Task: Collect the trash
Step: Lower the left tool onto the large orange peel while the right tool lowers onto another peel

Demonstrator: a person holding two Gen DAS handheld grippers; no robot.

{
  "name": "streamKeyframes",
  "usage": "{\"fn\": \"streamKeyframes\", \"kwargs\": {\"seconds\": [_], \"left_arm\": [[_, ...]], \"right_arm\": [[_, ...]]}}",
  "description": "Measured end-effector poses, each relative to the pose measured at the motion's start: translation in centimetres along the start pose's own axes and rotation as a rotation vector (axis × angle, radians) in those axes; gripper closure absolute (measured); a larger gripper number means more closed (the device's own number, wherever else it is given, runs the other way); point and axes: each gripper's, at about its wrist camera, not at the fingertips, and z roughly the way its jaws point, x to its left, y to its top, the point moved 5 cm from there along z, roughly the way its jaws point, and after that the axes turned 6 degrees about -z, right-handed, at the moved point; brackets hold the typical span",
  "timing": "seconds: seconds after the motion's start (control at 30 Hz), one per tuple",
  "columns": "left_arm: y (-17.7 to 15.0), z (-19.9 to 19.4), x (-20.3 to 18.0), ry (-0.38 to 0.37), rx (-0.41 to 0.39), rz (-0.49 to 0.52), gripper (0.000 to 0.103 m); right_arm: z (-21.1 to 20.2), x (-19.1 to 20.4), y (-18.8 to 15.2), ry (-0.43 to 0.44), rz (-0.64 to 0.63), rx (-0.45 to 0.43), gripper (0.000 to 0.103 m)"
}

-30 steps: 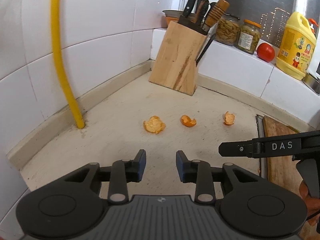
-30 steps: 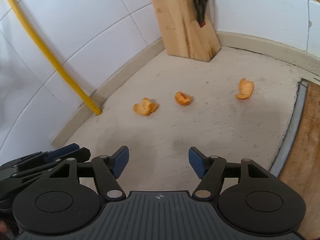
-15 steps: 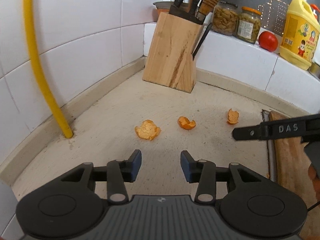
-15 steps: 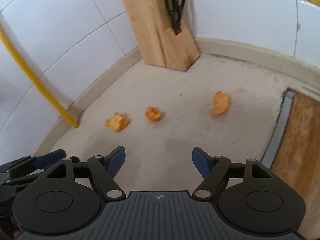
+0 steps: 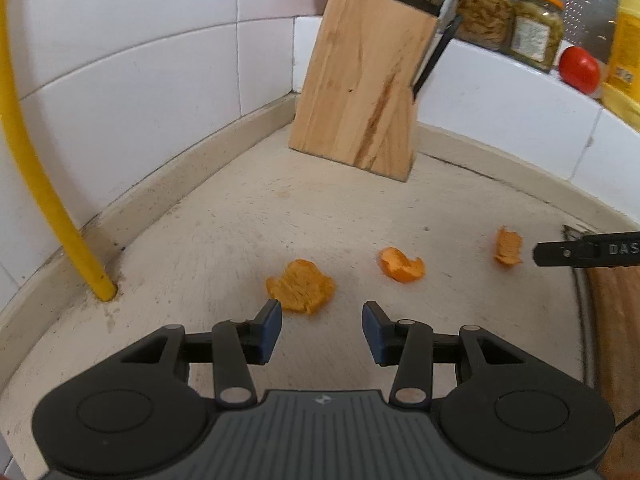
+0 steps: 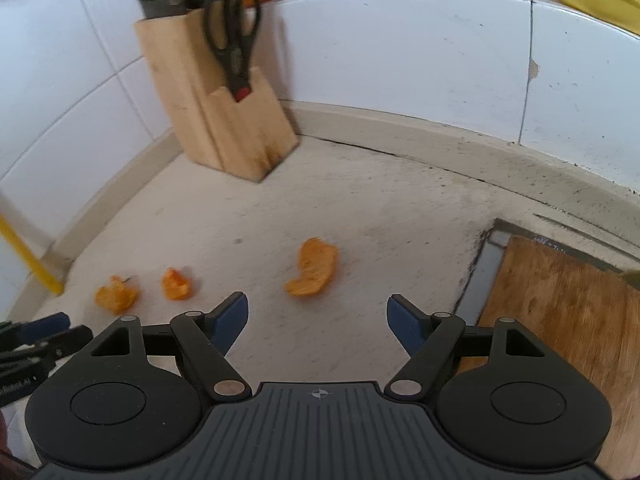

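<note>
on the tabletop (image 5: 240, 220) lie three orange peels (image 5: 301, 286); both grippers' jaws have just been opening, nothing between them.

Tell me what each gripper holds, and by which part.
Nothing is held. The left gripper and right gripper are both open and empty; the orange peels lie loose on the counter.

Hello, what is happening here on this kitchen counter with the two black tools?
A person is collecting trash with a gripper in each hand. Three orange peel pieces lie on the counter, none picked up yet. The left gripper is lined up just short of the largest peel; the right gripper faces the curved peel near the wooden board. Both have just been opening their jaws, with nothing between them. The small middle peel is unattended.
</note>
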Motion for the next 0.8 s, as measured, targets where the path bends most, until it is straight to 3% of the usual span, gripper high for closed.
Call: {"fn": "streamKeyframes", "kwargs": {"seconds": [0.43,0.53,0.63,0.7,0.8], "left_arm": [[0.9,4.5,0.6,0.005,0.023,-0.027,0.065],[0.7,4.6,1.1,0.009,0.021,-0.03,0.07],[0.5,4.3,1.2,0.003,0.022,-0.032,0.079],[0.4,4.1,1.1,-0.01,0.031,-0.036,0.09],[0.1,3.4,1.2,-0.029,0.034,-0.058,0.093]], "right_arm": [[4.4,-0.9,1.0,-0.006,0.002,0.022,0.018],[4.6,-0.7,1.2,-0.002,-0.004,0.017,0.019],[4.7,-0.4,1.1,-0.024,-0.038,0.012,0.026],[4.7,-0.1,1.0,-0.046,-0.065,0.009,0.033],[4.5,0.1,0.9,-0.045,-0.078,0.008,0.058]]}}
